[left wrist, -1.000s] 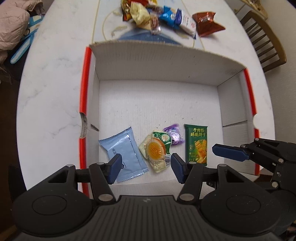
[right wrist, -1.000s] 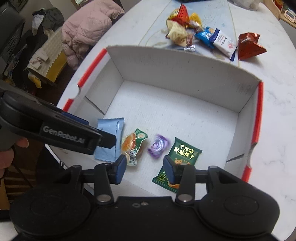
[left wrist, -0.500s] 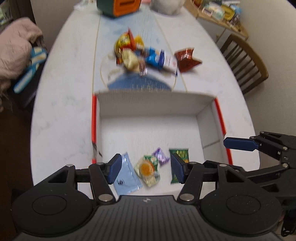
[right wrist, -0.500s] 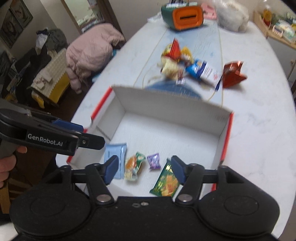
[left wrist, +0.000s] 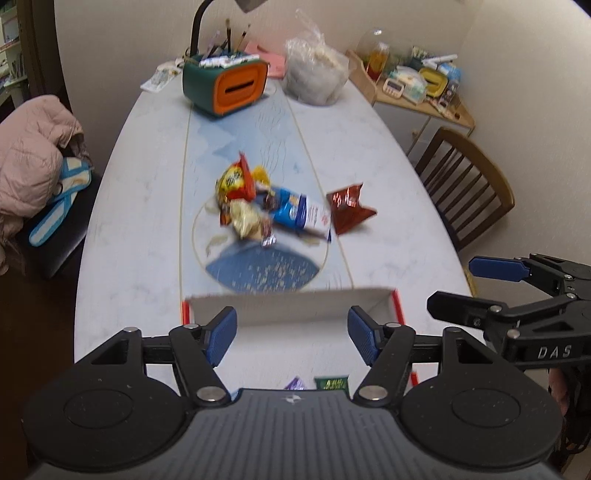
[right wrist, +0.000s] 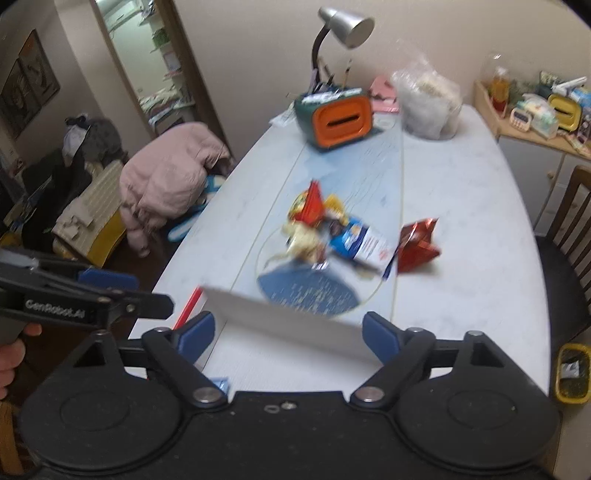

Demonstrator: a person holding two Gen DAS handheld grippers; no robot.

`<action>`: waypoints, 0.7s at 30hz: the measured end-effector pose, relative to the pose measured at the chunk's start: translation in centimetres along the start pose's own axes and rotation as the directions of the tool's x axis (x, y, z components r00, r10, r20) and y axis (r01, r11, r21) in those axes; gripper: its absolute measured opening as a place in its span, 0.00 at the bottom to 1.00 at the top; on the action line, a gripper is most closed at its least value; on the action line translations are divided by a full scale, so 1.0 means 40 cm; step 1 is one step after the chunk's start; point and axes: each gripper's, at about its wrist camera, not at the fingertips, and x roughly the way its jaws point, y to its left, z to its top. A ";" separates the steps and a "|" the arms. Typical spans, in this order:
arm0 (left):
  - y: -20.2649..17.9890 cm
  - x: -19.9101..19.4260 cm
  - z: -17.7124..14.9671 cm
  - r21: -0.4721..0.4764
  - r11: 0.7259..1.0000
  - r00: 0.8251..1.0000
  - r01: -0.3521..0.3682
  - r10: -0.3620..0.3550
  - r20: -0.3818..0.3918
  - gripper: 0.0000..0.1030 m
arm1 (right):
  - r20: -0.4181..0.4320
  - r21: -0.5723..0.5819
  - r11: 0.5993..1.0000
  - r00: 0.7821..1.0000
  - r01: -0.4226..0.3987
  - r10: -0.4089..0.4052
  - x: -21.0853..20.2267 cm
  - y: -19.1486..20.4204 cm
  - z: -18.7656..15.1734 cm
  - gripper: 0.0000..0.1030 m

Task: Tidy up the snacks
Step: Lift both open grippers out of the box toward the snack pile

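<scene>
In the left wrist view, the left hand-held gripper [left wrist: 291, 338] is hanging released, its blue pads spread wide with nothing between them, above the near end of the white bench [left wrist: 140, 206]. The white cardboard box [left wrist: 295, 310] with red edges is sitting just under the pads, and at 6 o'clock inside it a purple wrapper [left wrist: 295, 384] and a green packet [left wrist: 331, 383] are peeking over the gripper body; the green packet's print is too blurred to read. At 12 o'clock, well beyond the box, the snack pile [left wrist: 266, 206] is lying on a round blue mat, with a red-brown bag [left wrist: 349, 210] just beside it at 1 o'clock. A green and orange organiser [left wrist: 225, 86] is standing at the far end. At 3 o'clock the right hand-held gripper [left wrist: 476, 291] is reaching in, also released, the letters "DAS" showing on its arm. In the right wrist view, the right hand-held gripper [right wrist: 286, 334] is likewise hanging open and empty over the box's [right wrist: 280, 321] far wall. Only this view is showing a light blue packet [right wrist: 220, 383] at 7 o'clock in the box, a desk lamp [right wrist: 345, 24] at 12 o'clock, and the left hand-held gripper [right wrist: 147, 291] at 9 o'clock marked "GenRobot.AI". The snack pile [right wrist: 332, 229] is lying at 12 o'clock beyond the box, the red-brown bag [right wrist: 417, 245] at 1 o'clock.
</scene>
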 end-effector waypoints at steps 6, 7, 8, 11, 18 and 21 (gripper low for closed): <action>-0.002 0.029 0.071 -0.033 0.999 0.999 0.003 -0.002 0.034 0.72 | 0.028 0.028 0.999 0.999 0.038 -0.039 0.015 -0.072 0.070 0.96; -0.002 0.039 0.084 -0.041 0.999 0.999 0.001 0.001 0.032 0.72 | 0.029 0.032 0.998 0.999 0.045 -0.046 0.019 -0.085 0.082 0.96; -0.002 0.050 0.098 -0.047 0.999 1.000 -0.003 0.005 0.029 0.72 | 0.032 0.035 0.998 0.998 0.053 -0.055 0.025 -0.098 0.097 0.96; -0.002 0.087 0.135 -0.062 0.998 0.999 -0.031 0.033 0.026 0.72 | 0.041 0.045 0.996 0.996 0.080 -0.082 0.040 -0.140 0.136 0.96; 0.022 0.198 0.206 -0.120 0.990 0.997 -0.078 0.076 -0.028 0.72 | -0.009 0.059 0.992 0.994 0.109 -0.109 0.138 -0.232 0.188 0.96; 0.038 0.253 0.230 -0.146 0.984 0.994 -0.104 0.096 -0.061 0.72 | -0.038 0.062 0.991 0.993 0.115 -0.113 0.189 -0.263 0.201 0.96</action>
